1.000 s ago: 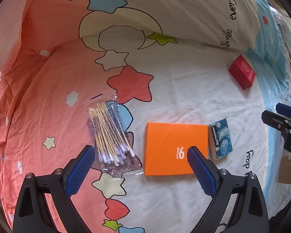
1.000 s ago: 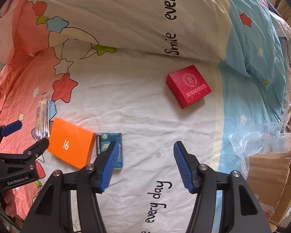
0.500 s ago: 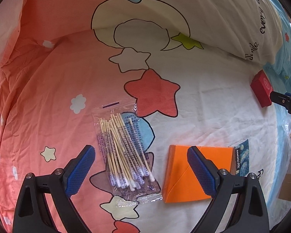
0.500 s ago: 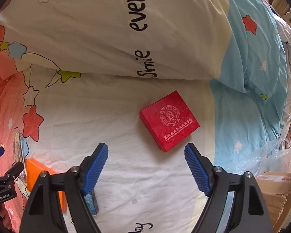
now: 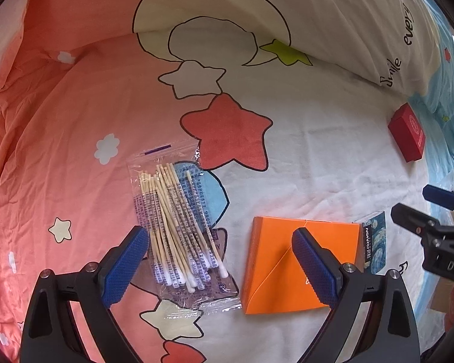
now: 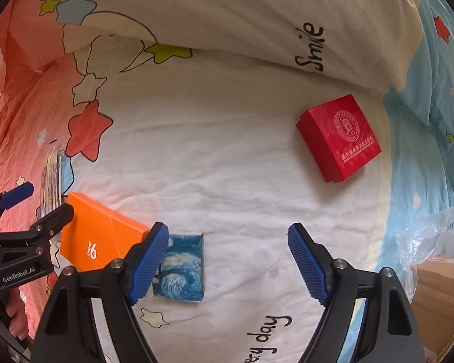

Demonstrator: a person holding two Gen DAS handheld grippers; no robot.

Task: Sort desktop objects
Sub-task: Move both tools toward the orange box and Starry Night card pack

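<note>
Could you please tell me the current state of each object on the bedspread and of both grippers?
Cotton swab bag: sealed, lying flat.
Orange box: closed, flat, beside the swab bag.
Starry-night box: closed, flat, against the orange box.
Red box: closed, lying apart from the others.
Left gripper: open, empty, above the swab bag.
Right gripper: open, empty, holding nothing.

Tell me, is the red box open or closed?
Closed. In the right wrist view the red box lies flat on the bedsheet with its crest-printed lid fully seated and no gap at the edges.
</note>
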